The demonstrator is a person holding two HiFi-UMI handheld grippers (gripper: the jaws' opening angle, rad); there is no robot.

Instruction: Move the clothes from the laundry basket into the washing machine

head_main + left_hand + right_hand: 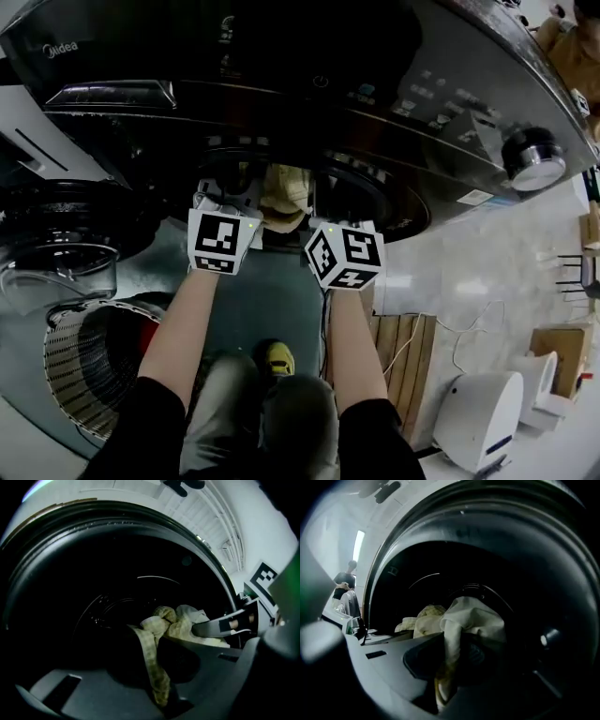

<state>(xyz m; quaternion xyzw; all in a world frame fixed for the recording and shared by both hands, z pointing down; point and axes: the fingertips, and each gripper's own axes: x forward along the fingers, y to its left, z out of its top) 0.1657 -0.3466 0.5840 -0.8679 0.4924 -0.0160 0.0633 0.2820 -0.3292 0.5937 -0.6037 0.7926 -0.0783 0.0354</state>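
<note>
Item 1. My left claw [152,645]: jaws narrow, clamped on a strip of cream and pale yellow checked cloth [165,620]. The strip rises from between the pads and bunches just ahead of the tips.

Item 2. My right claw [450,649]: jaws narrow, likewise pinched on the cloth, which humps up pale just ahead of its tips. In the head view the bundle hangs between the two claws. I cannot tell whether it is one garment or two.

Item 3. Dark grey front-loading washing machine [375,103]: directly ahead of both claws. Its round black drum opening [117,588] fills each gripper view, and the cloth sits at the mouth, over the lower lip.

Item 4. Round glass machine door [56,258]: swung open, to the left of my left claw.

Item 5. Pale slatted round laundry basket [70,370]: behind and left of my left claw, beside my forearm; dark contents with a red patch.

Item 6. Silver round control knob [534,159]: on the machine front, well right of my right claw.

Item 7. White rounded appliance [478,412]: on the floor, behind and right of my right claw.
</note>
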